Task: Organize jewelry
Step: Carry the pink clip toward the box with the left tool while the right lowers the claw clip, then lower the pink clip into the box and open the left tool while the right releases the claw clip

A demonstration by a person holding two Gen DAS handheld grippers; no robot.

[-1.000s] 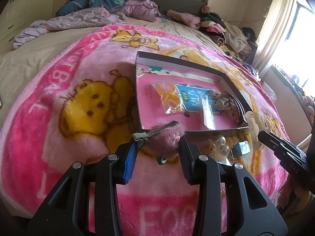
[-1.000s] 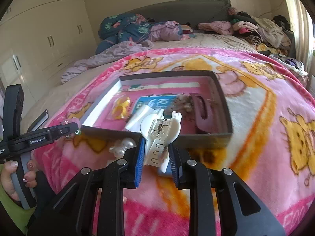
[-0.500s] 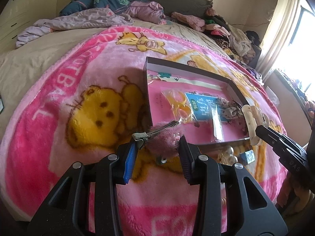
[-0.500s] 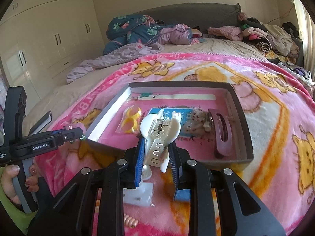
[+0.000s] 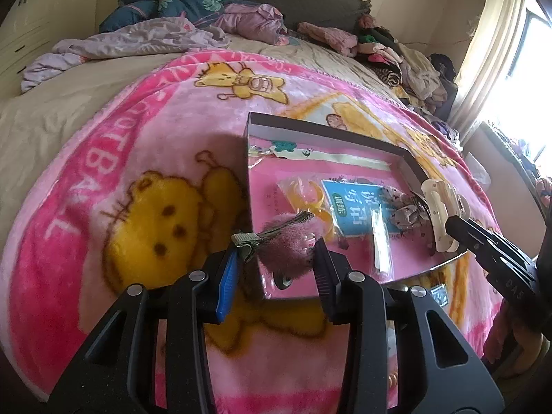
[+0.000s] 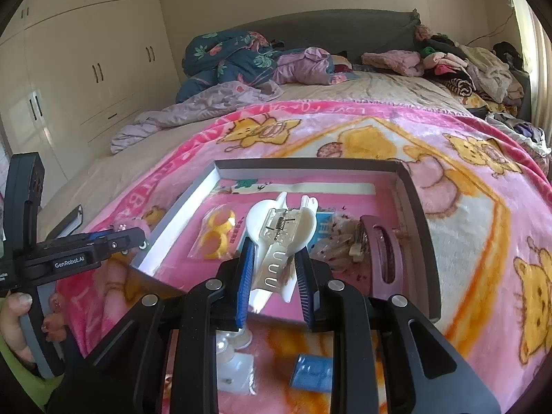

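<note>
Claws both carry clips above the box (image 5: 321, 134): left claw (image 5: 276, 262) clamps a fuzzy clip (image 5: 288, 241), right claw (image 6: 274, 270) a white clip (image 6: 281, 238). Releasing early could drop the fuzzy clip outside the near wall.

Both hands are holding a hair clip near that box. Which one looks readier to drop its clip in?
Probably the right. Its hand-held gripper holds the white claw clip already above the box floor, while the left hand-held gripper with the fuzzy pink clip sits at the box's near corner.
</note>
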